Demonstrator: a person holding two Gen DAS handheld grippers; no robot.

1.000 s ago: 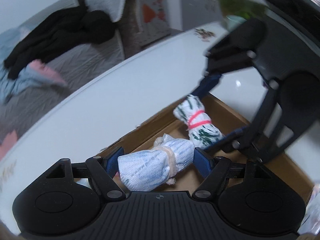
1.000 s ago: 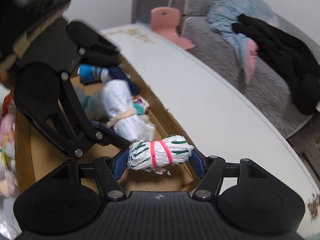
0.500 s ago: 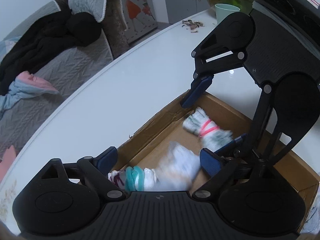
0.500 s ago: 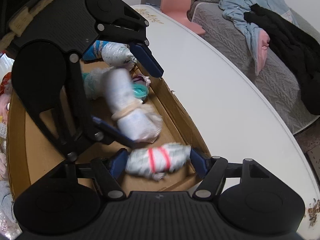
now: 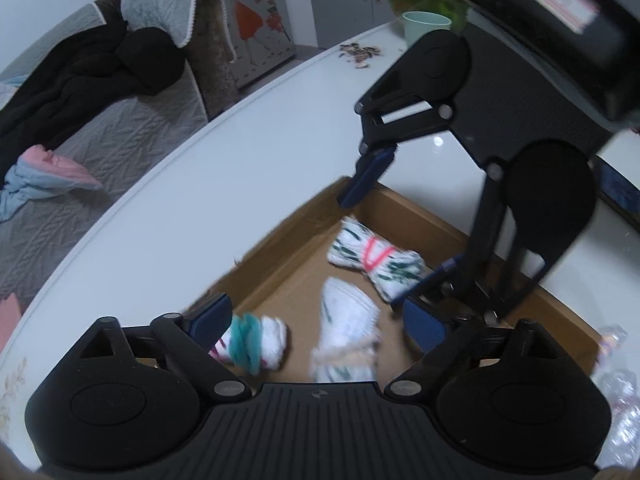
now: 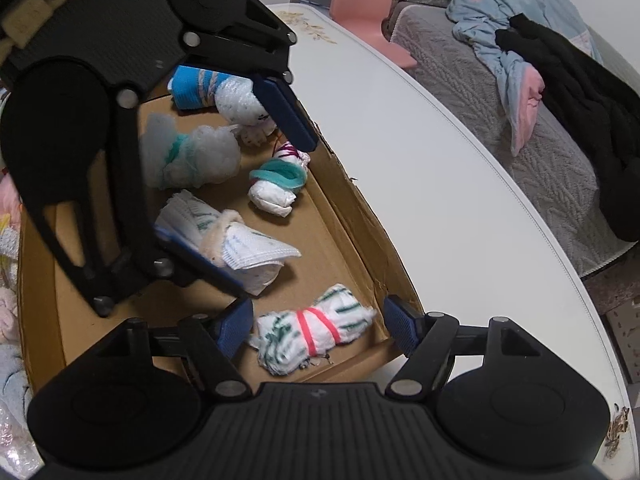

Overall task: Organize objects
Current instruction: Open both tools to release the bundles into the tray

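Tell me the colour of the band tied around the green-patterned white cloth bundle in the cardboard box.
Pink-red band, clearest in the right wrist view.

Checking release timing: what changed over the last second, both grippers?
Both let go. The left gripper dropped the beige-banded roll and the right gripper dropped the pink-banded roll; both rolls now lie on the floor of the cardboard box, jaws still opening, pads clear. Unchanged: the box and the teal-banded roll.

Black garment [image 6: 576,92] on grey sofa [image 6: 532,160], pink chair [image 6: 362,0], green cup [image 5: 426,32]
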